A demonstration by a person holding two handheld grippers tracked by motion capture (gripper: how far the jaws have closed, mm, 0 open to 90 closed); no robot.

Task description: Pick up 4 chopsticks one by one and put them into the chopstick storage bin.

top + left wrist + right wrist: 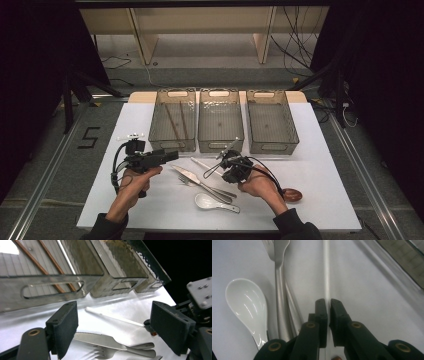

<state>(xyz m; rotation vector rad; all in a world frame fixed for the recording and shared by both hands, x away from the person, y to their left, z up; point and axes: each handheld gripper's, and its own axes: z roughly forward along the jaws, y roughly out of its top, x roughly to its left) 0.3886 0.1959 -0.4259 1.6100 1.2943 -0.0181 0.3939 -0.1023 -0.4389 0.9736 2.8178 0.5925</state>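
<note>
Sorting cutlery into bins: the pick of a white chopstick. The right claw (327, 315) is clamped on the near end of the white chopstick (326, 270), which lies flat on the white tabletop (320, 165), just in front of the middle of three translucent bins (221, 120). The left bin (173, 117) already holds two brown chopsticks (177, 121); judged from this, the white one likely belongs there. The left claw (112, 327) hangs with its jaws wide apart and nothing between them, above the knife (105, 340) and fork (112, 353).

For a clean lift, the grip sits near one end of a thin, smooth rod, so the free end is apt to droop or swivel; a slow, straight rise would keep it from sweeping into the knife, fork and white ceramic spoon (249, 305) lying just beside it. The pads should stay square on the rod, since a round, glossy shaft may roll out of a slack pinch. The brown spoon (291, 194) near the right hand lies well apart from the path.
</note>
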